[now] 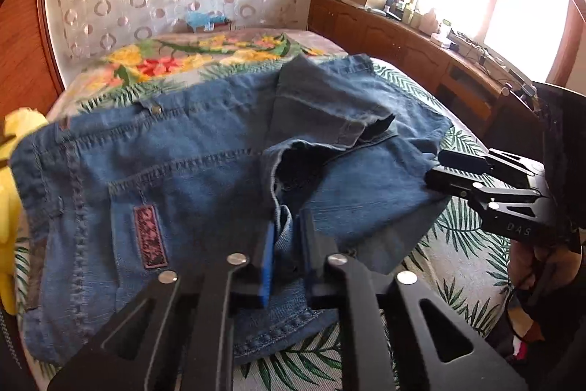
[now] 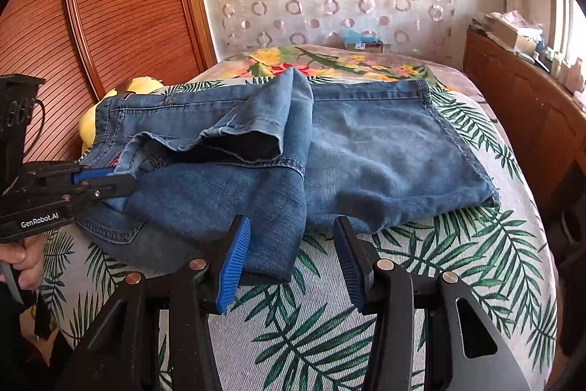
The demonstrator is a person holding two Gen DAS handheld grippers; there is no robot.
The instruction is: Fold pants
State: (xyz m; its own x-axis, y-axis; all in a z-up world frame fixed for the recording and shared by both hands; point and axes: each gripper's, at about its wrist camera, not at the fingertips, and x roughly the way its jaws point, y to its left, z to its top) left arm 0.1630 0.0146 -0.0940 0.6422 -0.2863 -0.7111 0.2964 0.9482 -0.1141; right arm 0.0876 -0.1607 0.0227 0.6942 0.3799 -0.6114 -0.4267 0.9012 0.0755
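Observation:
Blue jeans (image 2: 384, 152) lie folded across the bed, with one leg end doubled back on top and its dark opening facing me. In the left wrist view the jeans (image 1: 183, 152) fill the middle, and my left gripper (image 1: 288, 222) is shut on a raised fold of denim near the front edge. From the right wrist view the left gripper (image 2: 124, 180) bites the cloth at the far left. My right gripper (image 2: 291, 222) is open at the near edge, and a denim corner lies between its blue pads (image 2: 230, 266) without being pinched. The right gripper (image 1: 436, 169) tips sit at the jeans' right edge.
A palm-leaf bed cover (image 2: 329, 317) runs under the jeans. A yellow plush toy (image 2: 143, 85) sits at the left by a slatted wooden door (image 2: 110, 6). A cluttered wooden cabinet (image 1: 403, 39) lines the right side under a bright window. A hand (image 2: 25, 262) holds the left gripper.

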